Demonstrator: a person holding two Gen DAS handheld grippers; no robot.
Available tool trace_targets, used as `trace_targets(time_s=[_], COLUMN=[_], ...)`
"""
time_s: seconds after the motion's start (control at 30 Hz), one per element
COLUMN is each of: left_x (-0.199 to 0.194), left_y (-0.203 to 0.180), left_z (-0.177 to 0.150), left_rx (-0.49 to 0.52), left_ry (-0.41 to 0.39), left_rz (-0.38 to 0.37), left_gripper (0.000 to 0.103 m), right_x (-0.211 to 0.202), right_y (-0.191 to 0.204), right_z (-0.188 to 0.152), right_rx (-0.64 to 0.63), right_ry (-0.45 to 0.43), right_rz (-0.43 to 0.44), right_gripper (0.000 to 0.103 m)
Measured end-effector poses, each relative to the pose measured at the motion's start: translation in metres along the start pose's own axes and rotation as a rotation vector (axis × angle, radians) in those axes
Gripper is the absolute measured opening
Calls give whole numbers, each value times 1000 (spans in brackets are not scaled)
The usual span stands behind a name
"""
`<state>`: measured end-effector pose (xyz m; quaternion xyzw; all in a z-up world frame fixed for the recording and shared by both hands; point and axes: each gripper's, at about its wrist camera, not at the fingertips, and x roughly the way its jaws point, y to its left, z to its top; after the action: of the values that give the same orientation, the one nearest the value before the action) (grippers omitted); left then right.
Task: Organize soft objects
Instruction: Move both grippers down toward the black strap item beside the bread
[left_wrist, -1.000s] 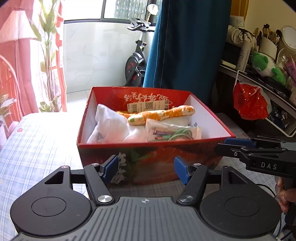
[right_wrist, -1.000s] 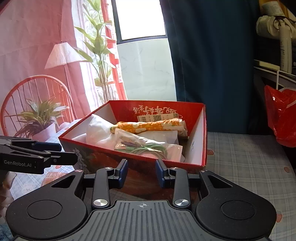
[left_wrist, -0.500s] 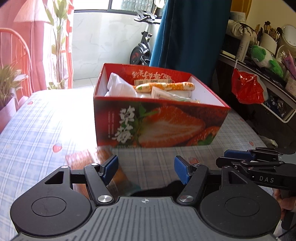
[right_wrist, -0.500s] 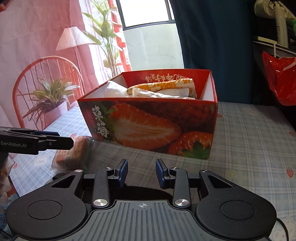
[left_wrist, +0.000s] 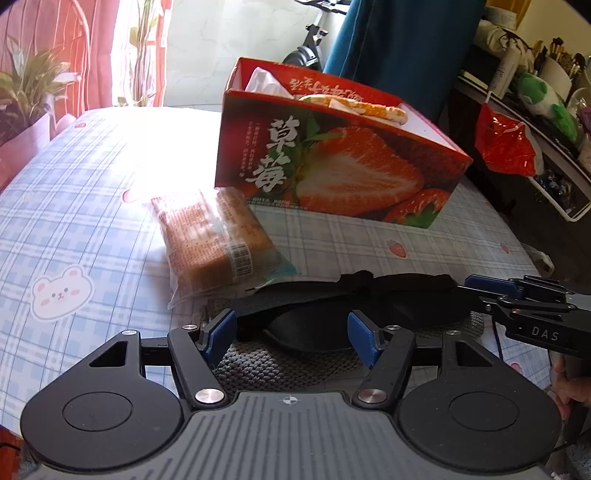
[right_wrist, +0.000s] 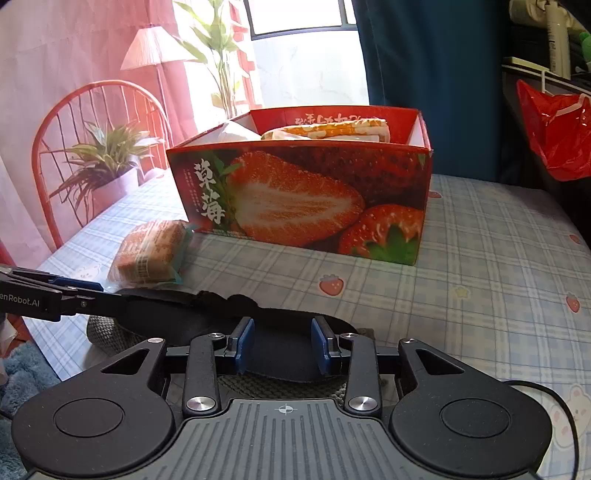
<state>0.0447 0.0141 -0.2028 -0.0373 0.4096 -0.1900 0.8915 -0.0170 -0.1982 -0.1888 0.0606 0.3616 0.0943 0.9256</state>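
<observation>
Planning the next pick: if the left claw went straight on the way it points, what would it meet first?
Probably the dark slipper just ahead of the open left claw, before the wrapped cake or strawberry box; depth is unclear.

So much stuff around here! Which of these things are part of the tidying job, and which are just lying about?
Part of the job:
- strawberry box
- wrapped cake
- dark cloth
- left gripper and right gripper, both open, holding nothing

Just lying about:
- red bag
- potted plant
- chair
- blue curtain
</observation>
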Motion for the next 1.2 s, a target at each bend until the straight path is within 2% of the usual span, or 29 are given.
trace_targets(time_s=[0.2,0.23,0.3,0.5,1.2], left_x=[16,22,33,41,59], left_y=[6,7,10,2,-14], left_z=[-3,-4,-6,-3,10], left_rx=[-30,-34,-45,9,51], left_ry=[39,54,84,76,51], left_rz=[-2,0,-8,10,43], left_gripper=[67,60,56,55,54], right_x=[11,15,22,29,43], right_y=[-3,-3,-3,-4,-8], right_z=[-5,-7,-11,-16,-12], right_rx=[2,4,9,-2,-50], right_ry=[43,60,83,89,68], right_rz=[-10,-9,-6,-6,-34], right_gripper=[35,35,36,36,36])
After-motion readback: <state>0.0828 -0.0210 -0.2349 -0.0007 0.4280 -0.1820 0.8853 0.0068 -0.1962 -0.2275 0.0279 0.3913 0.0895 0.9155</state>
